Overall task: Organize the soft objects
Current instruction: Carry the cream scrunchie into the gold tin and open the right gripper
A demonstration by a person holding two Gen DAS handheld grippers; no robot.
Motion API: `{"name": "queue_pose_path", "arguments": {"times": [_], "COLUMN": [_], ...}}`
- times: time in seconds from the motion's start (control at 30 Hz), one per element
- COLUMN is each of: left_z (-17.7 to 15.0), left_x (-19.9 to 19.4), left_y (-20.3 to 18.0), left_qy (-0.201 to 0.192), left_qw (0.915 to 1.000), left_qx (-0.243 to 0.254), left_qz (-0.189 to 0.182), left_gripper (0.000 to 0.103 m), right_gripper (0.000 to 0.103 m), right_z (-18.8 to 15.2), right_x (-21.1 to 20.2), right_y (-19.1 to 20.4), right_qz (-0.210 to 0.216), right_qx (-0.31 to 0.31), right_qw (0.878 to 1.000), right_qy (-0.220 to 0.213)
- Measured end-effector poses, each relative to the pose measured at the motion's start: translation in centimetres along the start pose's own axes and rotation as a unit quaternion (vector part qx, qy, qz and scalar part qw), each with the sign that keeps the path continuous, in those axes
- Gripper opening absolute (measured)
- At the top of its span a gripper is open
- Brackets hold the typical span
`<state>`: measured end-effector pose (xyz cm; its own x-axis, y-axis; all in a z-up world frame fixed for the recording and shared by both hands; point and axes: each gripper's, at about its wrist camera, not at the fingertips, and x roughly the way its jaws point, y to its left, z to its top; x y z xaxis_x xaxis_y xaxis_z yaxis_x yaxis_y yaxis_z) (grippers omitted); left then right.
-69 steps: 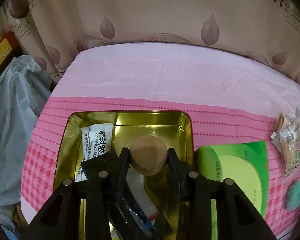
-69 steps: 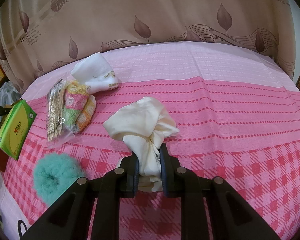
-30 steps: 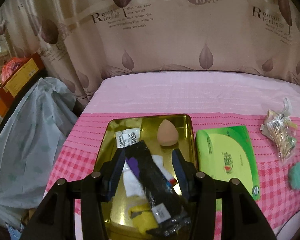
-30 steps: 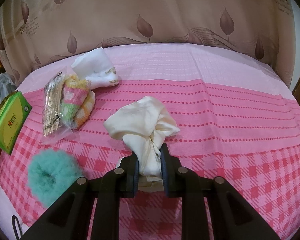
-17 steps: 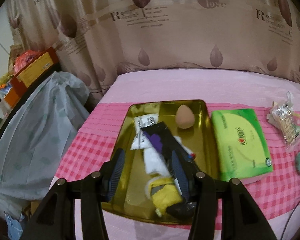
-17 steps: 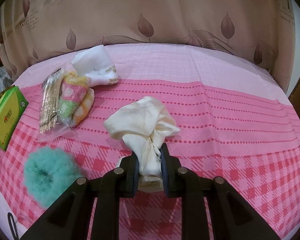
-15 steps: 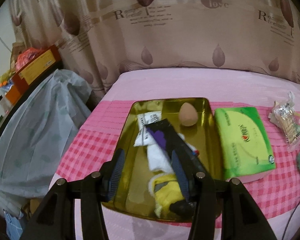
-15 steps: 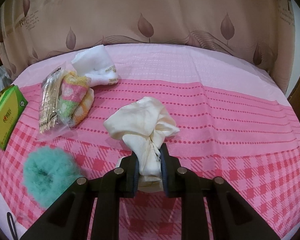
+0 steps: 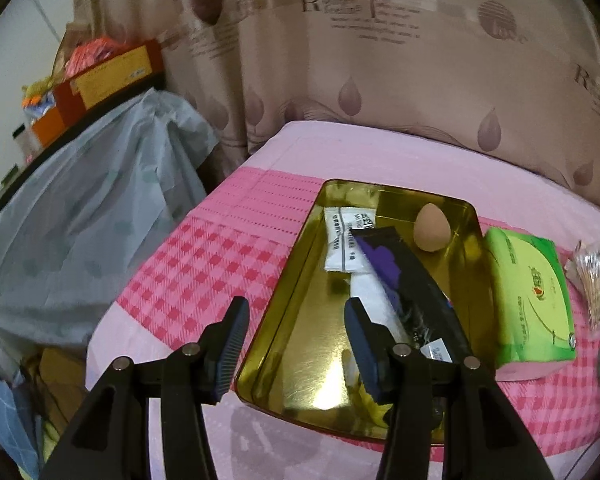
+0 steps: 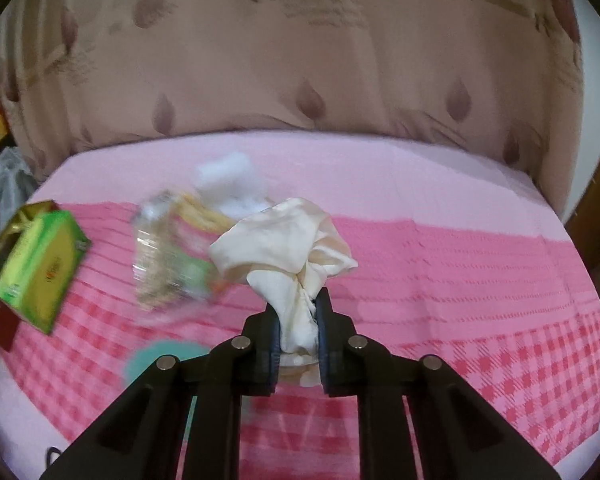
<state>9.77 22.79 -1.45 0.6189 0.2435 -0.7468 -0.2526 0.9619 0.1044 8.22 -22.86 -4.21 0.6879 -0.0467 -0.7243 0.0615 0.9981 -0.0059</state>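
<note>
My left gripper point(image 9: 296, 312) is open and empty, held above the near left corner of a gold tin tray point(image 9: 300, 340). In the tray lie a tan egg-shaped sponge point(image 9: 431, 227), a white sachet point(image 9: 346, 240), a black and purple packet point(image 9: 412, 280) and something yellow, partly hidden behind my finger. My right gripper point(image 10: 298, 304) is shut on a cream cloth point(image 10: 284, 248) and holds it above the pink bedcover. A teal fluffy scrunchie point(image 10: 160, 360), a striped sock in a plastic bag point(image 10: 172, 256) and a white sock point(image 10: 228, 184) lie to its left, blurred.
A green tissue pack point(image 9: 528, 296) lies right of the tray and shows in the right wrist view point(image 10: 40, 268). A bag of cotton swabs point(image 9: 592, 276) lies beyond it. A grey plastic-covered heap point(image 9: 80, 216) stands off the bed's left edge. A curtain point(image 9: 380, 60) hangs behind.
My left gripper has let go of the sponge into the tray, opened, then pulled back and to the left. My right gripper has lifted the cream cloth and swung left toward the tissue pack.
</note>
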Motion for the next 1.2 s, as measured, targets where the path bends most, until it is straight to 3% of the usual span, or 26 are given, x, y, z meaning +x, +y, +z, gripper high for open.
{"name": "queue_pose_path", "arguments": {"times": [0.33,0.67,0.93,1.2], "left_z": [0.2,0.2,0.4,0.4], "left_x": [0.3,0.7,1.2,1.4], "left_y": [2.2,4.7,5.2,5.8], "left_qy": [0.007,0.015,0.019,0.022], "left_qw": [0.9986,0.9936,0.9919,0.9903], "left_qx": [-0.051,-0.107,-0.119,-0.129], "left_qz": [0.013,0.034,0.04,0.045], "left_gripper": [0.051,0.051,0.051,0.051], "right_gripper": [0.014,0.014,0.014,0.015], "right_z": [2.8,3.3,4.2,4.8], "right_x": [-3.0,-2.1,-0.3,2.5], "right_y": [9.9,23.2,31.9,36.7], "right_qz": [0.091,0.195,0.236,0.241], "right_qx": [-0.057,-0.136,-0.182,-0.214], "right_qw": [0.994,0.971,0.954,0.946], "right_qy": [-0.029,-0.007,0.005,0.028]}}
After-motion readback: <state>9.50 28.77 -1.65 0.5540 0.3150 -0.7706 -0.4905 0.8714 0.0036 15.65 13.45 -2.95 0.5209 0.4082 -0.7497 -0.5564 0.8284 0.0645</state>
